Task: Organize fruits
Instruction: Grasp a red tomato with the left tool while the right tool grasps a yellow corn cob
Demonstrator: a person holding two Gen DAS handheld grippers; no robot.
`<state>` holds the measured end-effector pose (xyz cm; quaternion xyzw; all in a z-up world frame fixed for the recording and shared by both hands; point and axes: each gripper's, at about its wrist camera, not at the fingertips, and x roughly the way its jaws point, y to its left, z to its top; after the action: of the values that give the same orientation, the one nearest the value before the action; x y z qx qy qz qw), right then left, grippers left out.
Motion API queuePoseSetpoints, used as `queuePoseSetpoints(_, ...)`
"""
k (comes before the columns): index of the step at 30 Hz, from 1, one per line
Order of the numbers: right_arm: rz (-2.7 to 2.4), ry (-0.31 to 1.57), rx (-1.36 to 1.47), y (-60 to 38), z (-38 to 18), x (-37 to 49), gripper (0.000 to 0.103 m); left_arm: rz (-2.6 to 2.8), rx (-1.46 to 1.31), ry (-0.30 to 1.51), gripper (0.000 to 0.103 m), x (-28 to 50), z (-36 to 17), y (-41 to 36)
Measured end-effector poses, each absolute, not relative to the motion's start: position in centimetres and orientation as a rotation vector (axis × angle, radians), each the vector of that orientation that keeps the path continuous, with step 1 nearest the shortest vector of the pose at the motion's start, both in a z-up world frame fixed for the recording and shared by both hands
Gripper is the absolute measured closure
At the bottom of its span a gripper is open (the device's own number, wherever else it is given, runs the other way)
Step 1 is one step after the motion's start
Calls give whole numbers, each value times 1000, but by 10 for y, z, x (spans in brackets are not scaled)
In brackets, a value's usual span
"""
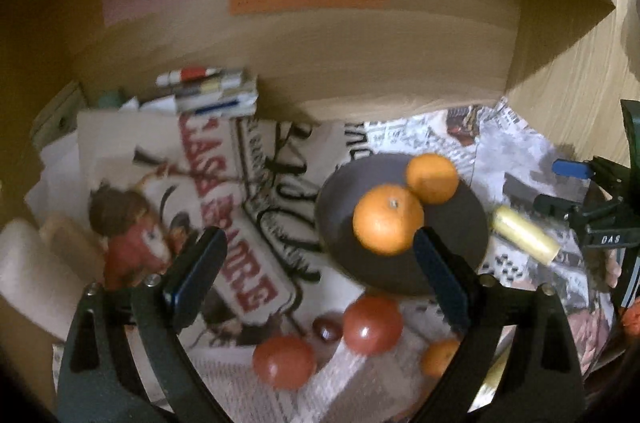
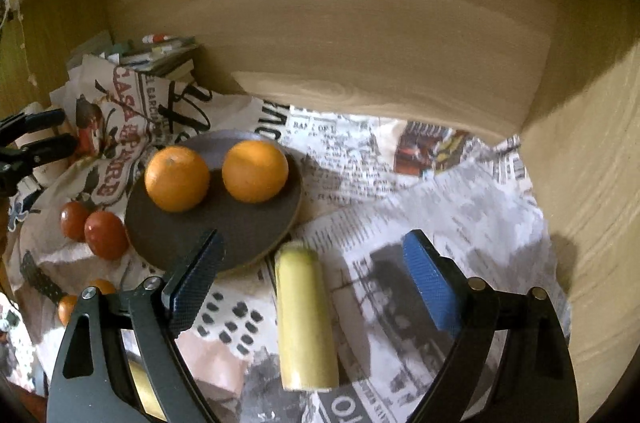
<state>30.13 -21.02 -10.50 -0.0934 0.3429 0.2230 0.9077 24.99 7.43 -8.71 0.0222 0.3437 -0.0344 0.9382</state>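
The right claw (image 2: 312, 279) hangs with its fingers spread wide, nothing between the pads; a pale yellow cylinder (image 2: 306, 319) lies on the newspaper (image 2: 460, 215) directly below the gap. Just far-left of it sits the dark plate (image 2: 224, 227) carrying two oranges (image 2: 177, 178) side by side. The left claw (image 1: 320, 271) is also spread and empty, near the plate's near-left rim. Two tomatoes (image 1: 372, 323) lie on the counter near the plate, a small orange (image 1: 440, 357) beside them. Wooden walls (image 2: 592, 183) close in far and right; a book stack (image 1: 216, 95) stands far left.
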Motion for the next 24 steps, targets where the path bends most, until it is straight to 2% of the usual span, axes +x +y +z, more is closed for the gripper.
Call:
queuePoseSetpoints(5,465,759,-181,-214,-123,299,16,-45,31,742,8,236,-108,80)
queuePoseSetpoints(9,481,820,-196,-214,-139,302,36,-27,25,769,8,226,-125,85)
queuePoseSetpoints(13,491,858,-208,-210,-151,304,44,-5,8,796,8,219,-139,95)
queuePoseSetpoints(15,490,871,-229,-206,-156,305,60,2,-5,813,8,217,-147,100)
queuePoseSetpoints(17,499,889,-237,-203,-160,307,67,0,-18,828,8,216,-153,103)
queuePoseSetpoints(18,503,896,-234,-203,-162,308,67,-2,-26,836,8,216,-157,105)
queuePoseSetpoints(24,503,899,-218,-207,-160,303,68,-34,-62,871,28,218,-171,109)
